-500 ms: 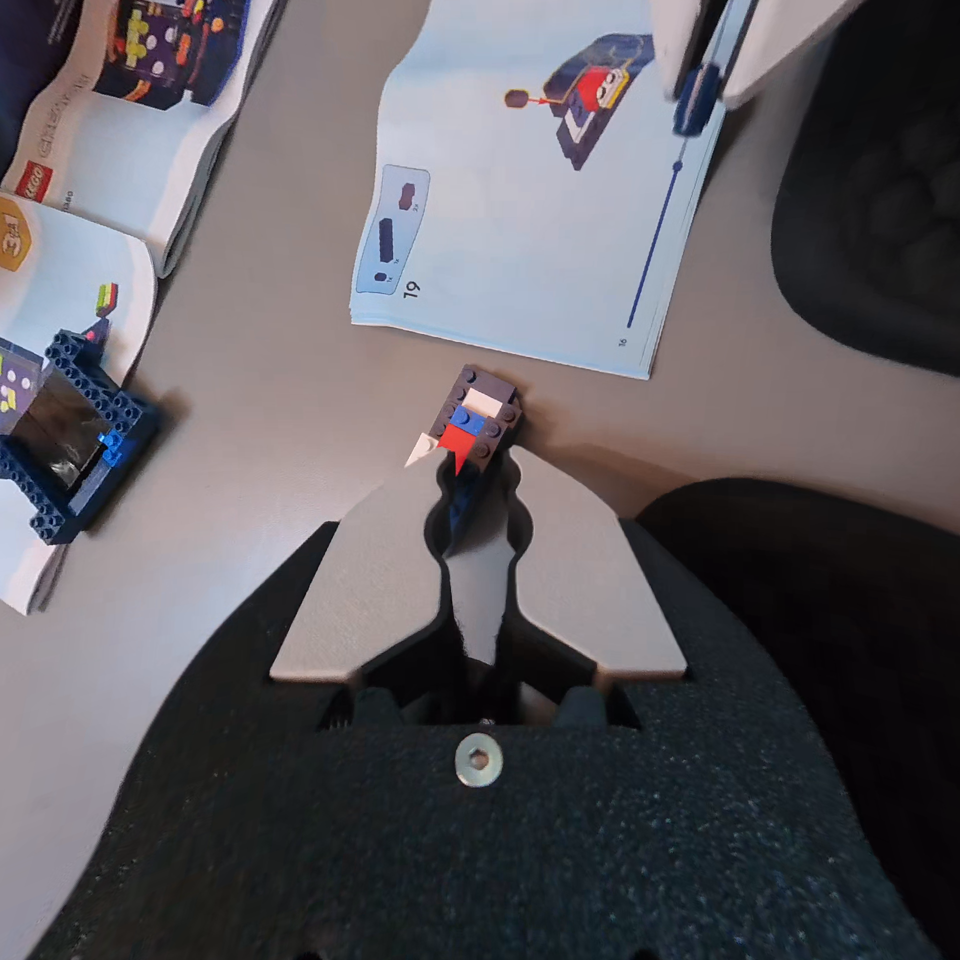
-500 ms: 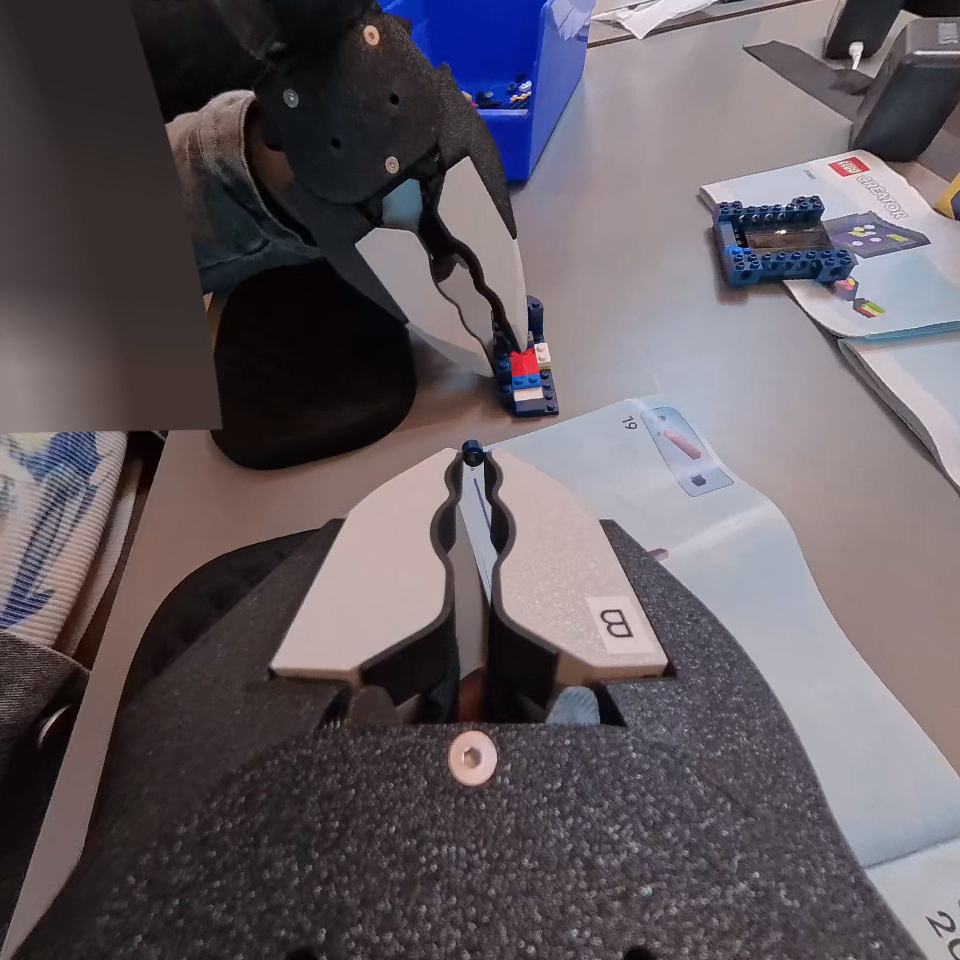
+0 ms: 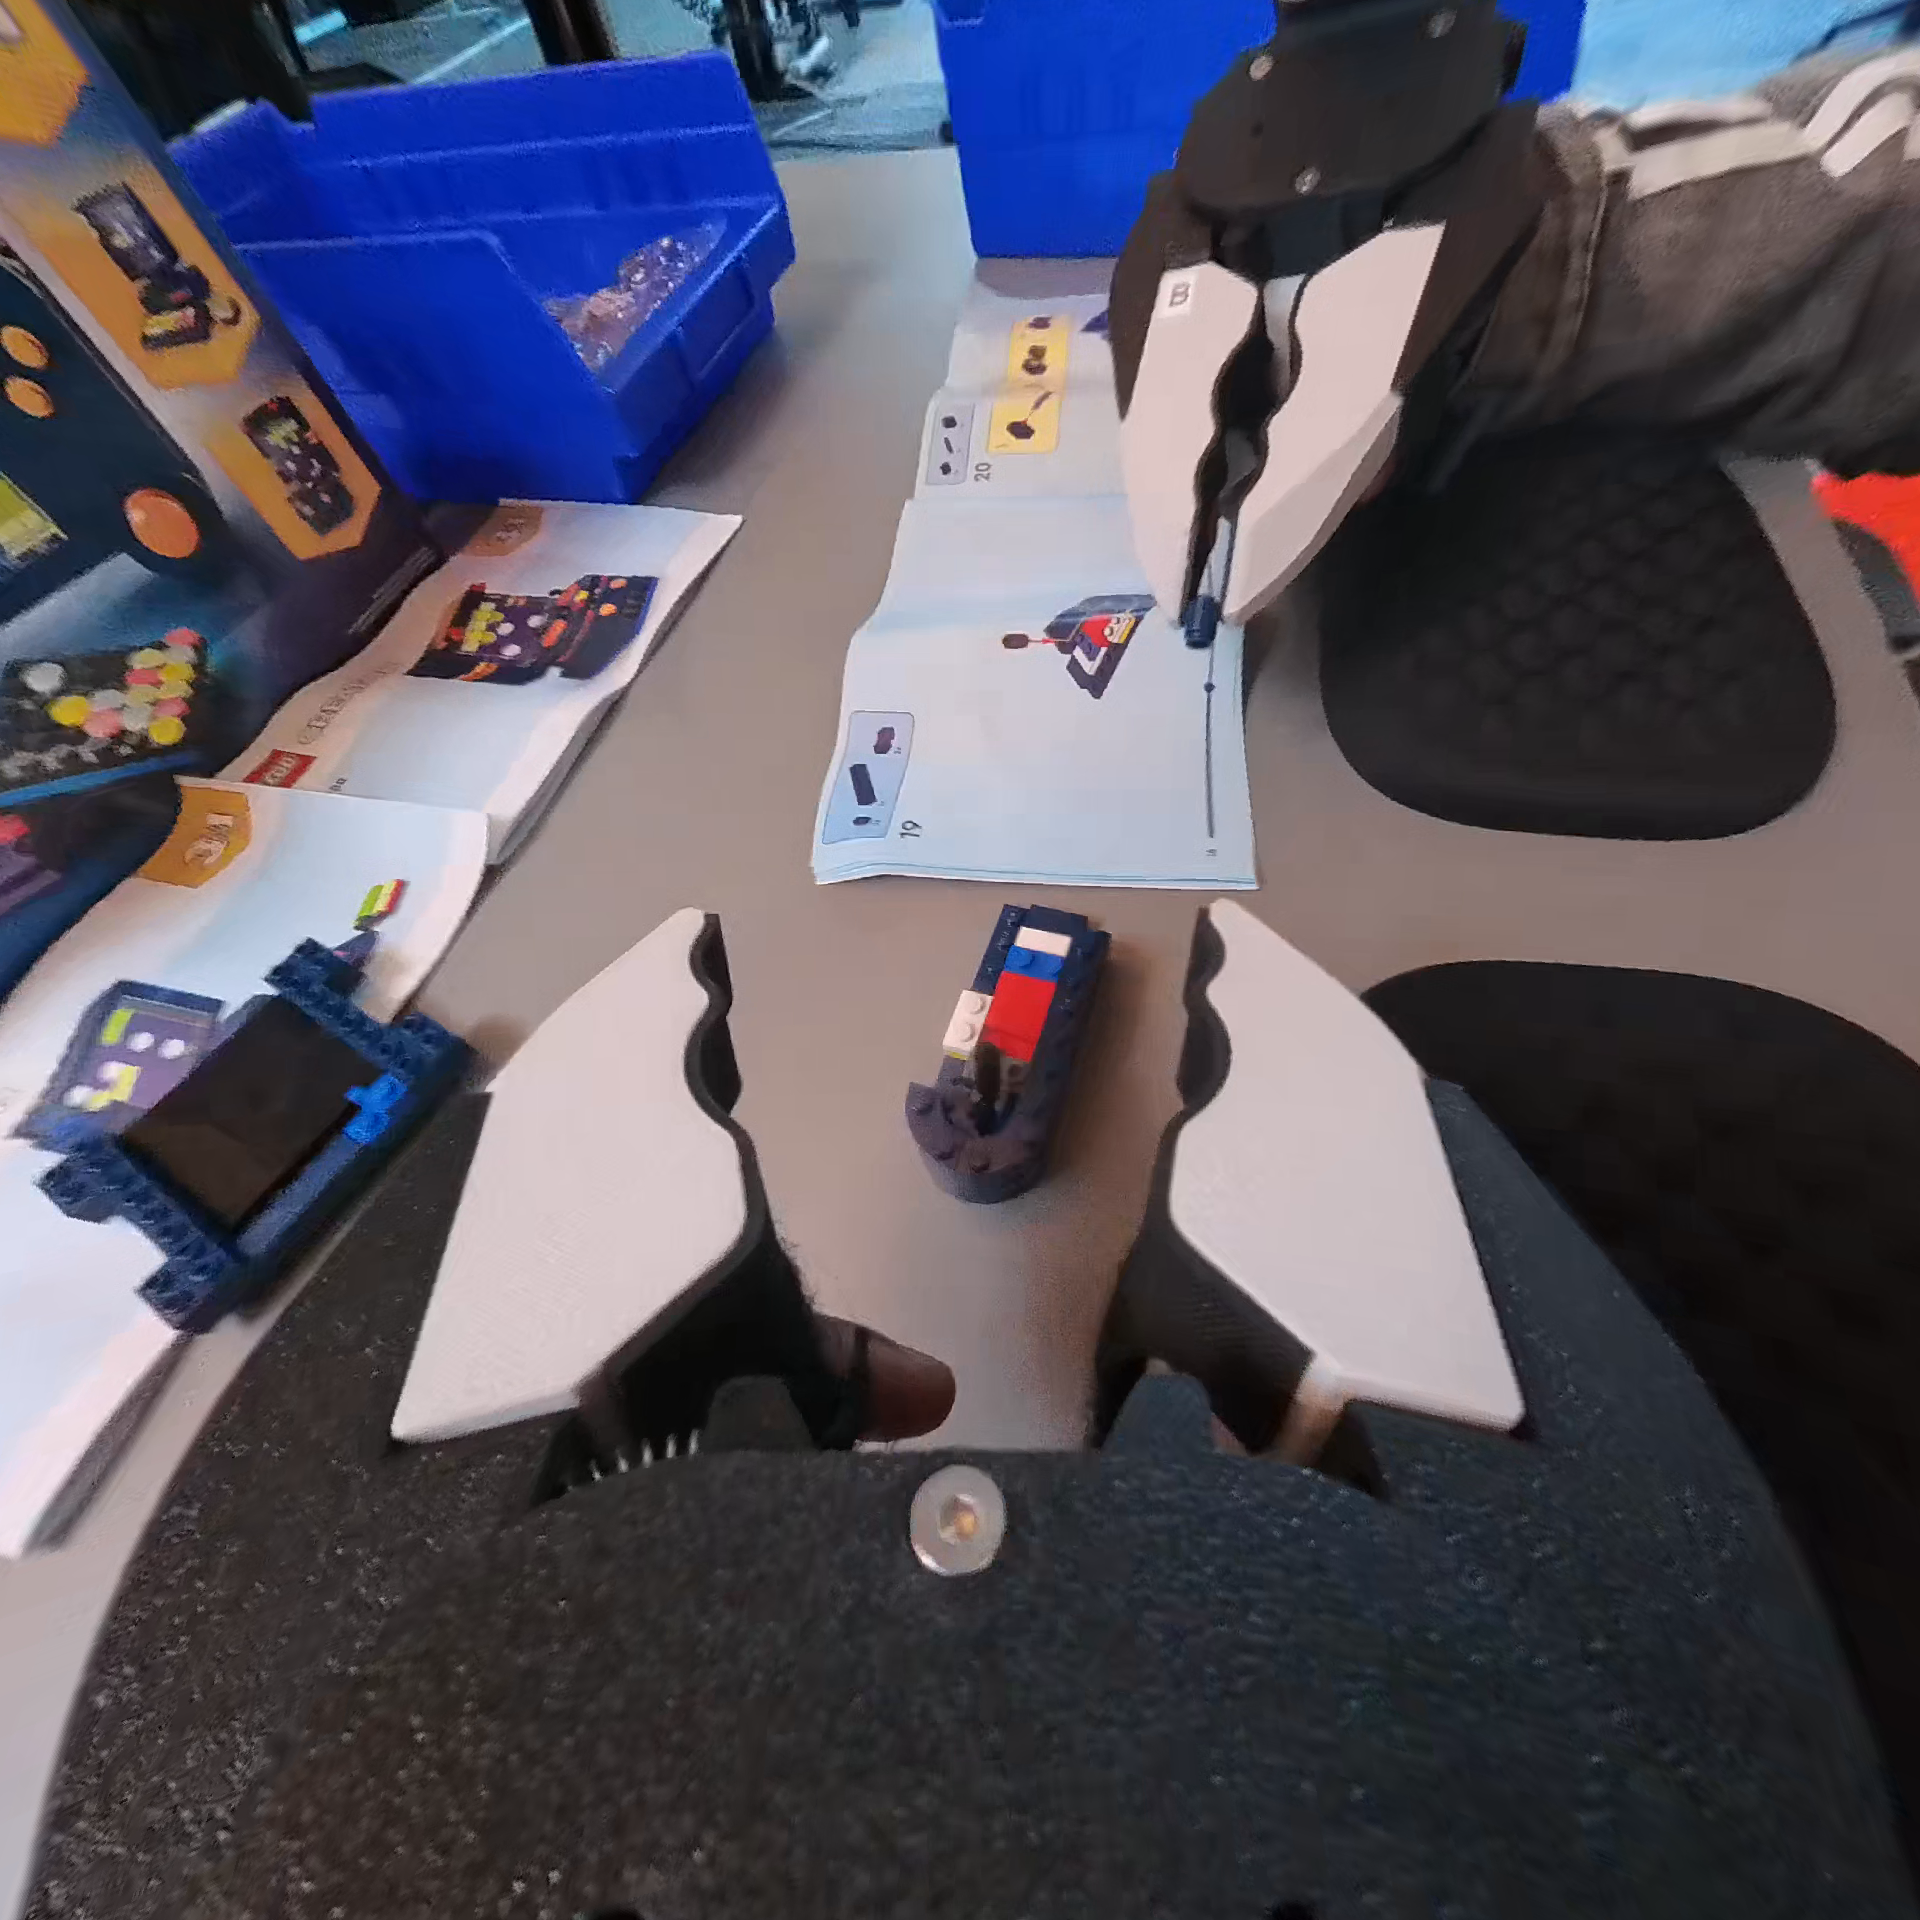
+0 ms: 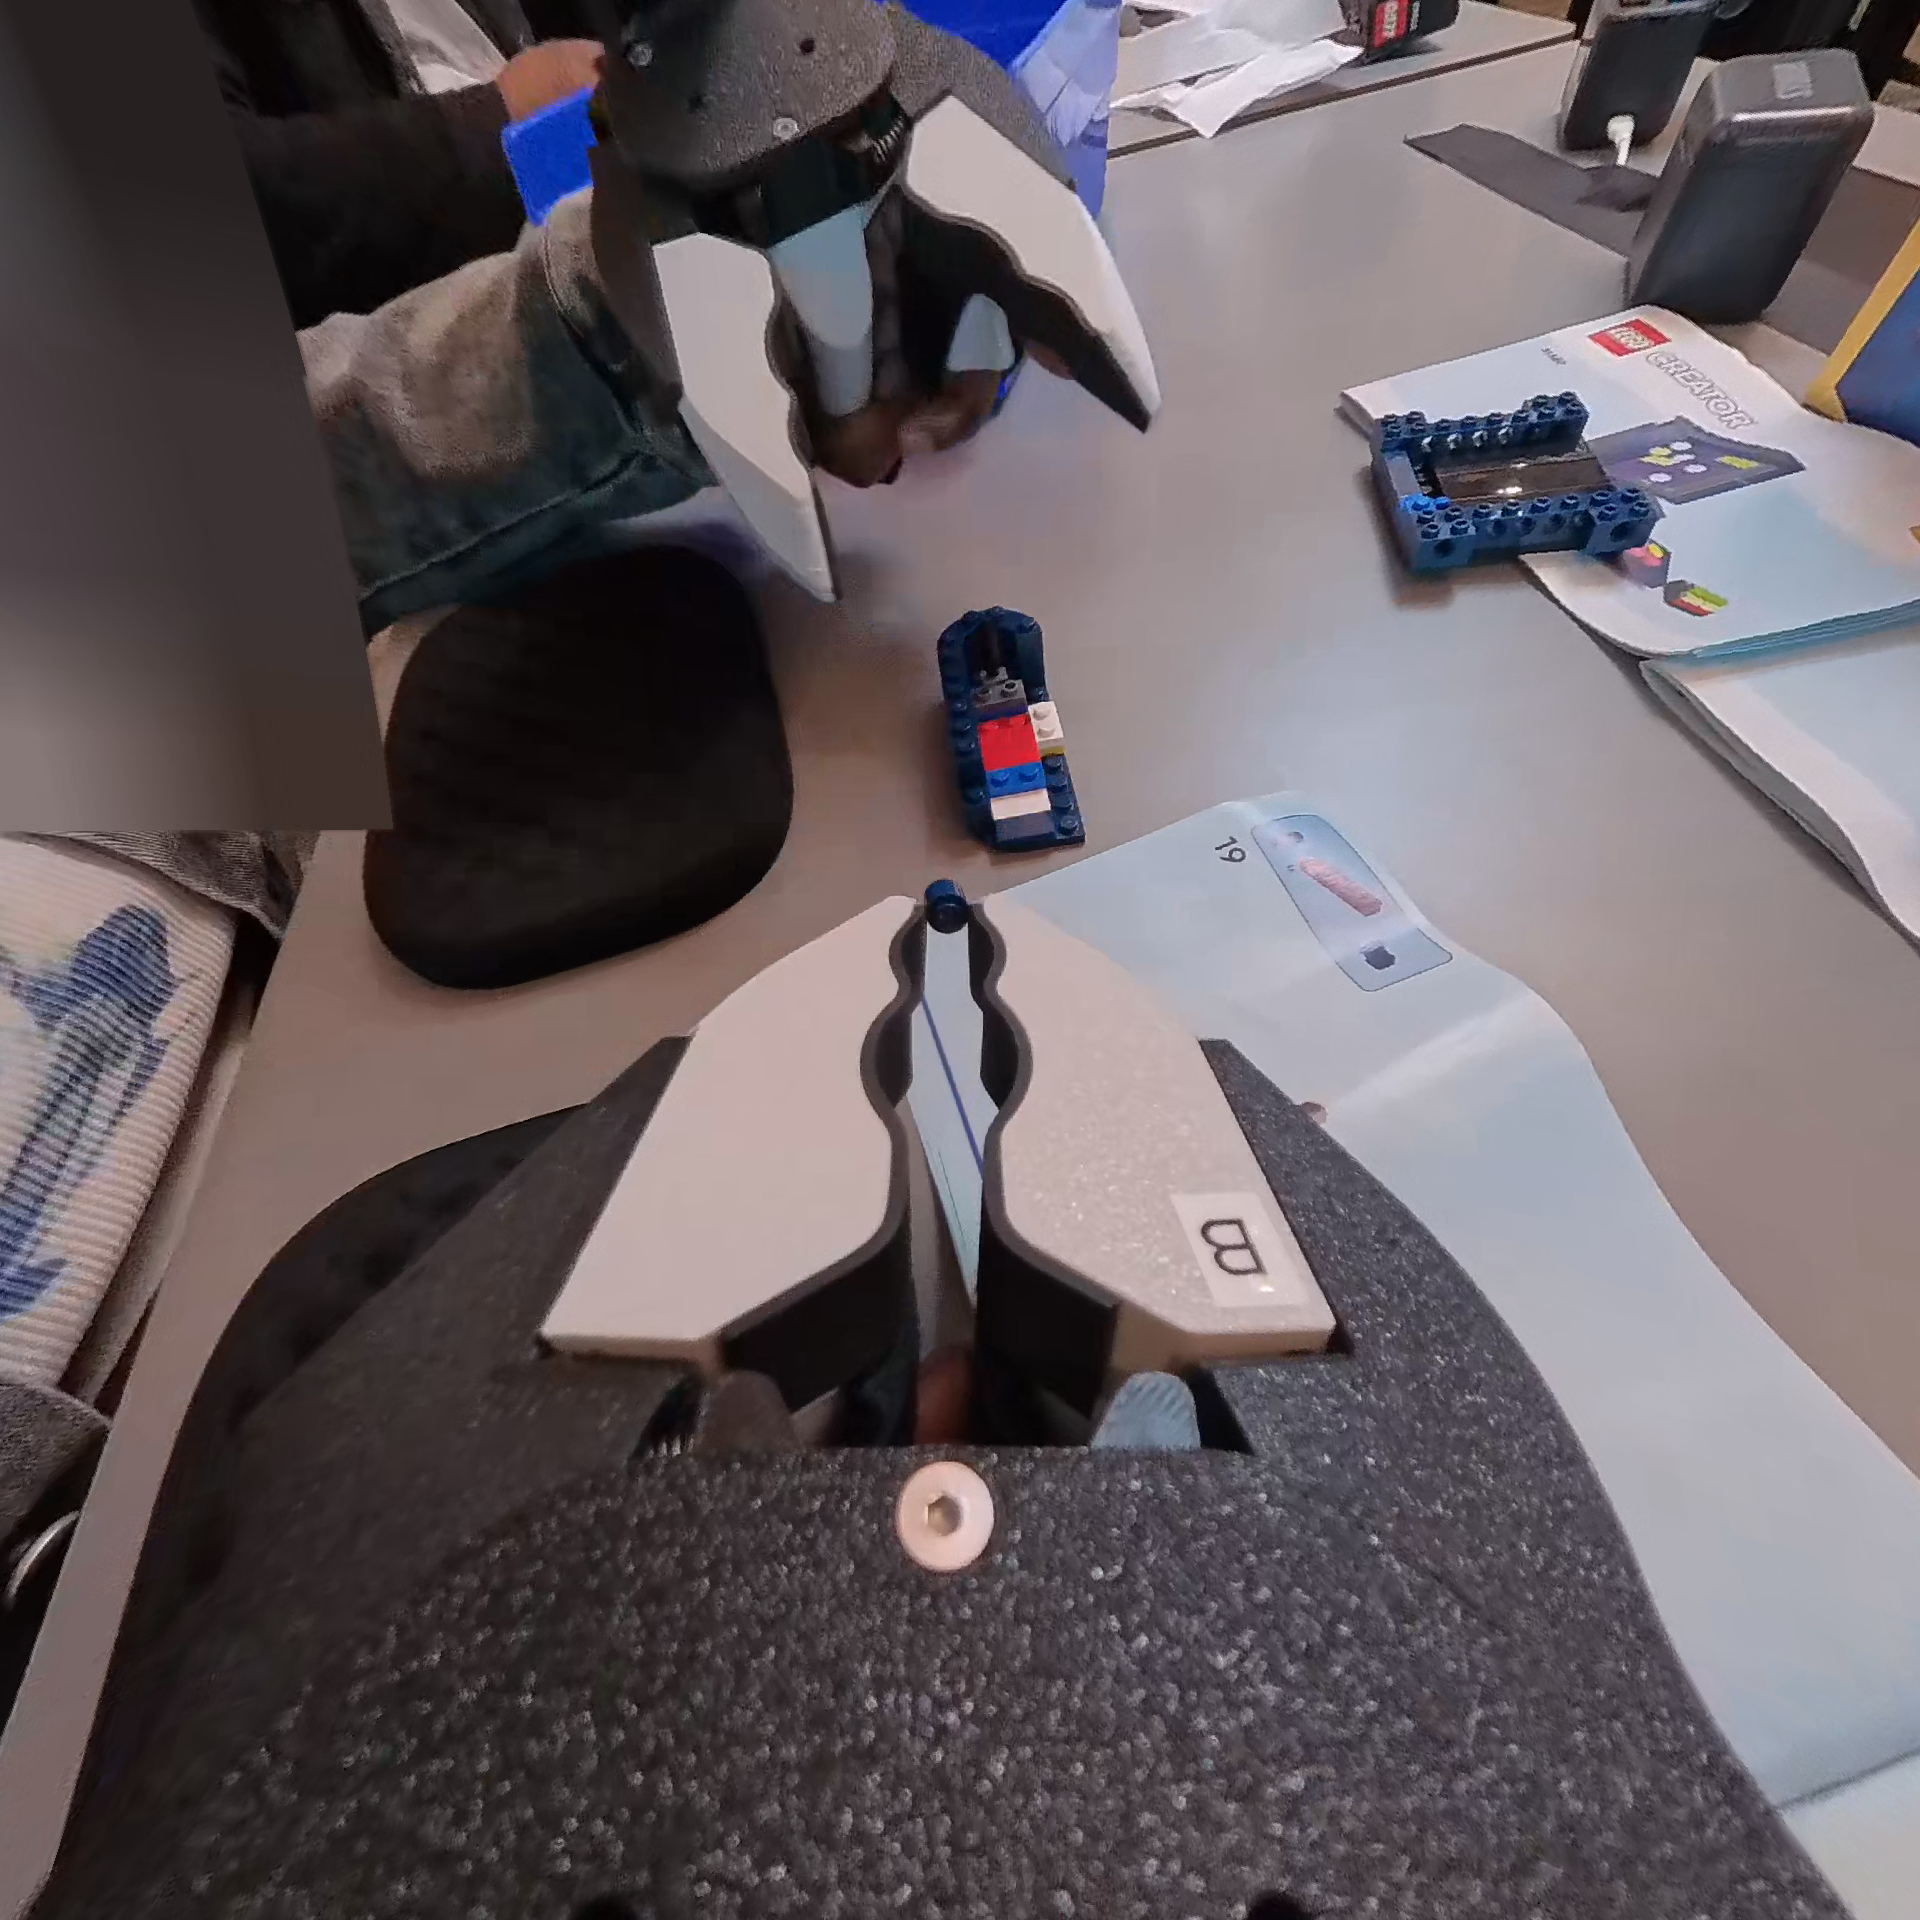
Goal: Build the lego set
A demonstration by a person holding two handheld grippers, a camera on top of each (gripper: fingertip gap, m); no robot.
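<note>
My left gripper gapes wide around the untouched brick model; my right gripper pinches a tiny, light, slippery stud at its tips.

A small brick assembly sat on the table, between the spread fingers of the left gripper and touching neither. Just beyond it lay an open instruction booklet, over whose far right corner the right gripper pinched a tiny round piece. Two pads lay to the right of the booklet and assembly. To the left, a brick frame rested on another booklet (a third lay behind it), with a box and bins farther back.
</note>
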